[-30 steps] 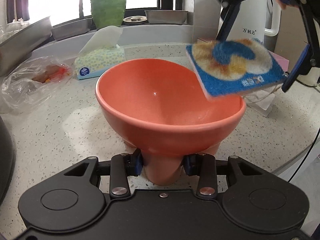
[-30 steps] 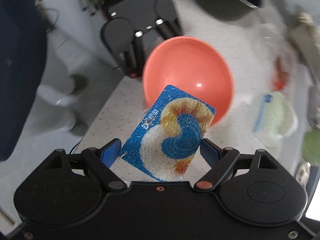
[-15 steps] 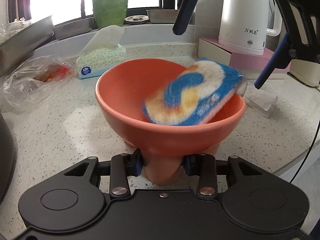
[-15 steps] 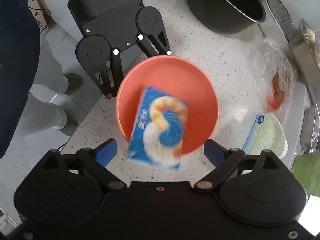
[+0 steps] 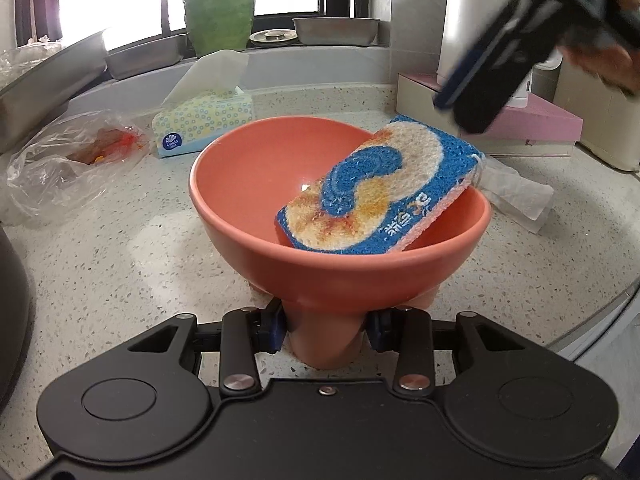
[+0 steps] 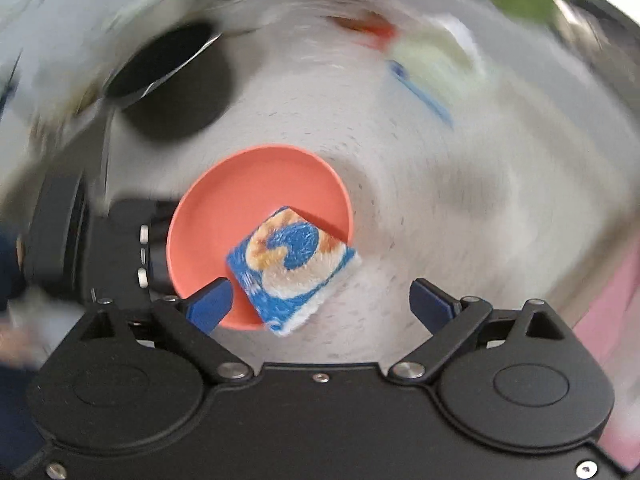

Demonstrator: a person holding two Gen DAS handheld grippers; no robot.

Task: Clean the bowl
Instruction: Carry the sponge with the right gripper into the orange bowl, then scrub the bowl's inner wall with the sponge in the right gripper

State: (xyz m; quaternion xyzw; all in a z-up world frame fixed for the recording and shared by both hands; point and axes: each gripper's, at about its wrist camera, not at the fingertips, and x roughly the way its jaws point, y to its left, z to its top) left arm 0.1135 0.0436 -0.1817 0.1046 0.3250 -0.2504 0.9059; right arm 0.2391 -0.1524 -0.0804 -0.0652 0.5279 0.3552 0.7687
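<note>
The left tool (image 5: 326, 334), low in the frame, clamps the foot of the orange bowl (image 5: 256, 184) on the speckled surface (image 5: 120, 248). The right tool (image 6: 320, 300) gapes wide, holding nothing; the sponge (image 5: 380, 192) leans inside the bowl's right rim.

I'm in a home kitchen: speckled stone countertop (image 5: 120, 248), steel trays (image 5: 336, 30) on the window ledge, white kettle (image 5: 472, 20) at the far right corner, tissue box (image 5: 204, 122), dark cooking pot (image 6: 172, 84) near the left edge.
</note>
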